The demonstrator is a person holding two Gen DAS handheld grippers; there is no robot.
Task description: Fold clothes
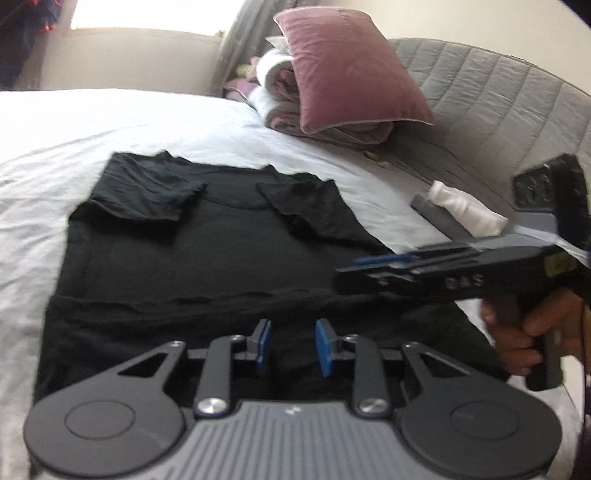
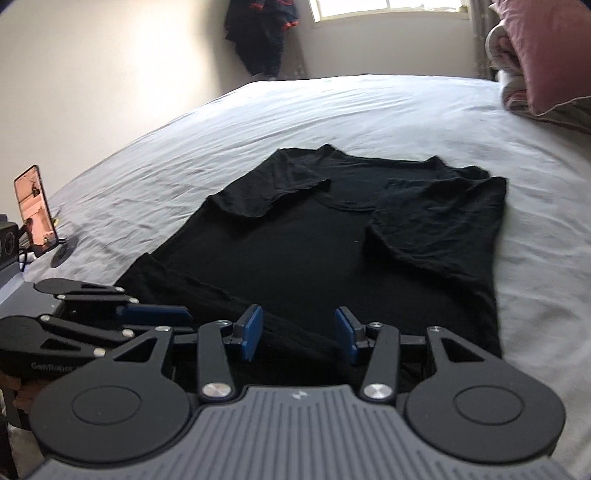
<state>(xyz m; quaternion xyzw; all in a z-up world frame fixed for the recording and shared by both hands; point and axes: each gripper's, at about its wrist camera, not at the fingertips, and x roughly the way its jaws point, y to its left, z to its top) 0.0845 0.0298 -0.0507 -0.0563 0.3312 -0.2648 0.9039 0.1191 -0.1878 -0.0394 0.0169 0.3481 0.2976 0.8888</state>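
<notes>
Left claw (image 1: 291,345): jaws apart with a clear gap between the blue pads (image 1: 264,341), nothing between them; it hovers over the near hem of the shirt. In the right wrist view it shows at the lower left (image 2: 155,315), seen from the side.
Right claw (image 2: 300,336): jaws spread wide, blue pads (image 2: 253,330) well apart, gripping nothing; it hangs above the shirt's near edge. From the left wrist view it comes in from the right (image 1: 373,267), side-on, held by a hand (image 1: 524,332) wrapped round its grip.
Black T-shirt (image 1: 207,254): spread flat on the bed, collar toward the far side, both short sleeves turned inward onto the chest. A crease or fold line runs across the cloth near the bottom hem. In the right wrist view the shirt (image 2: 332,251) lies straight ahead of the claw.
Bed (image 1: 74,140): covered by a pale, lightly wrinkled sheet; the shirt sits near its closer edge.
Pink pillow (image 1: 347,70): leaning on a stack of rolled bedding (image 1: 280,92) at the far right of the bed, beside a grey quilted headboard (image 1: 491,99).
White bundle (image 1: 465,206): lying near the headboard, right of the shirt, touching a grey piece of cloth (image 1: 439,216).
Phone (image 2: 35,208): propped upright on a stand at the left edge of the bed, screen lit.
Dark clothing (image 2: 262,33): hanging in the far corner beside the window (image 2: 384,7).
</notes>
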